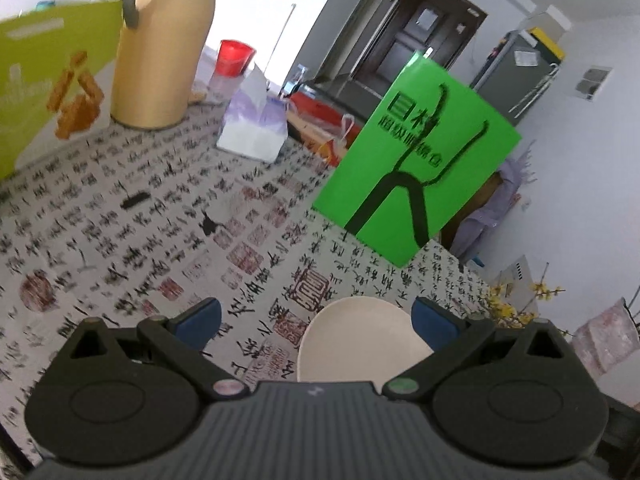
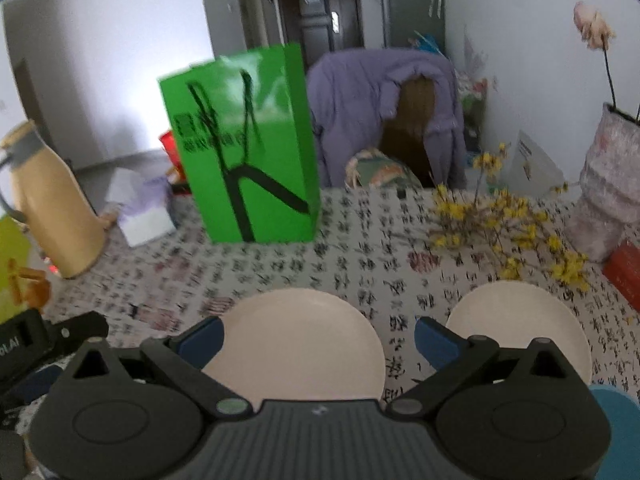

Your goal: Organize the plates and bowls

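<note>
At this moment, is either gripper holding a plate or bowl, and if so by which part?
Nothing is held. The left gripper and right gripper are both open above the round cream plate, with nothing between the fingers.

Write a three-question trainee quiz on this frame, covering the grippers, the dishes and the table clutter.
1. True or false: the right gripper is clamped on a plate.
2. How many cream plates show in the right wrist view?
3. Which stands nearest the thermos: A tissue pack, B yellow flowers, C purple jacket?

Key: 1 false, both grippers are open; the left gripper too. 2 two: left plate, right plate. 3 A.
</note>
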{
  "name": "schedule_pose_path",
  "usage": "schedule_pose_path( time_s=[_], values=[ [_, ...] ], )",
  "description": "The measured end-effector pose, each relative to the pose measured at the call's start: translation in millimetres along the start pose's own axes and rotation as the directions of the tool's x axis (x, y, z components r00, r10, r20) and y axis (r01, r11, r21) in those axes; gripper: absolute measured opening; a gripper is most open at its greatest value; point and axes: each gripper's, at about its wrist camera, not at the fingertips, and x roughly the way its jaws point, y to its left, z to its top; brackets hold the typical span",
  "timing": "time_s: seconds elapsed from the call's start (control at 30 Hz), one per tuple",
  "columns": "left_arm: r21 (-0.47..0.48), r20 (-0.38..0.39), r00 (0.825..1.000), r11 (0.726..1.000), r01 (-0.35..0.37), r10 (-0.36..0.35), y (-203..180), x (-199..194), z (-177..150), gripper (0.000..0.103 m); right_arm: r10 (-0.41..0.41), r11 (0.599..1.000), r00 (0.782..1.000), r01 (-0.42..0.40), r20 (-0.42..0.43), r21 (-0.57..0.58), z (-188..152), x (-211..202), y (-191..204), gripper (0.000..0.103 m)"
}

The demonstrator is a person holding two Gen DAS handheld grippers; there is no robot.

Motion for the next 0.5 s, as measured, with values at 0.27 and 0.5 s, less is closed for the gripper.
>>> schedule_pose_path(
  time_s=[0.27,0.5],
  values=[
    [0.028,-0.119,0.993,0.999,0.019,-0.016,9,51,-8,0.103,-0.054,0.998,0.995,0.056,-0.083,0.021,-2,39,0,0.096],
    [0.097,-0.13,0.992,0.995,0.008,0.004,7,68,-12,0.102,-0.068,0.995,0.991,0.076,-0.112,0.062,-9,54,-4,0.083]
  ],
)
